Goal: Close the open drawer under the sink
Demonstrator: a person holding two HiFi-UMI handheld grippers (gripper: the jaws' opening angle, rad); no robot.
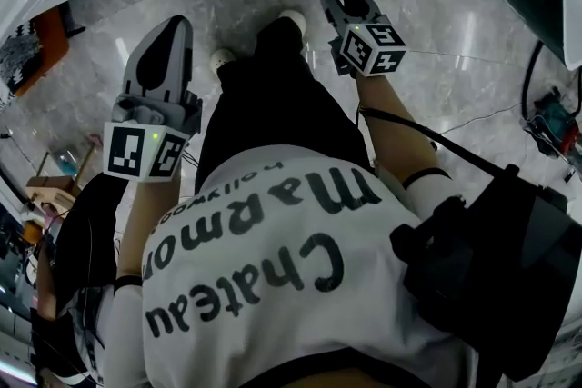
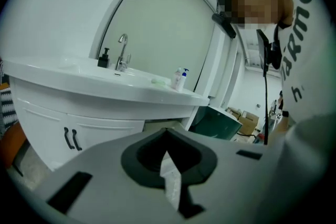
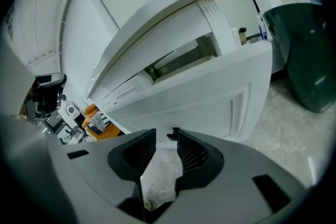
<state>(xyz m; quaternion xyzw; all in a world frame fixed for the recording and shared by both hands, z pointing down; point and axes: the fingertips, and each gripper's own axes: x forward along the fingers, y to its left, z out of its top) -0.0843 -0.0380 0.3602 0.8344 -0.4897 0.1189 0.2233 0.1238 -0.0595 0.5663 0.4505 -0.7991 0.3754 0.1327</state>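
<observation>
Drawer (image 3: 210,93) pulled out beneath the sink (image 3: 157,13), nothing touching it.
The left gripper (image 2: 167,132) has its jaws together on nothing. The right gripper (image 3: 167,137) has its jaws slightly apart with nothing between them, and it sits short of the drawer front. Little of the drawer's inside shows below the sink. The head view's top edge cuts the drawer off.

Grey marble floor (image 1: 473,77) w/ white vanity cab. (image 2: 47,128) & green bin (image 3: 303,55).
</observation>
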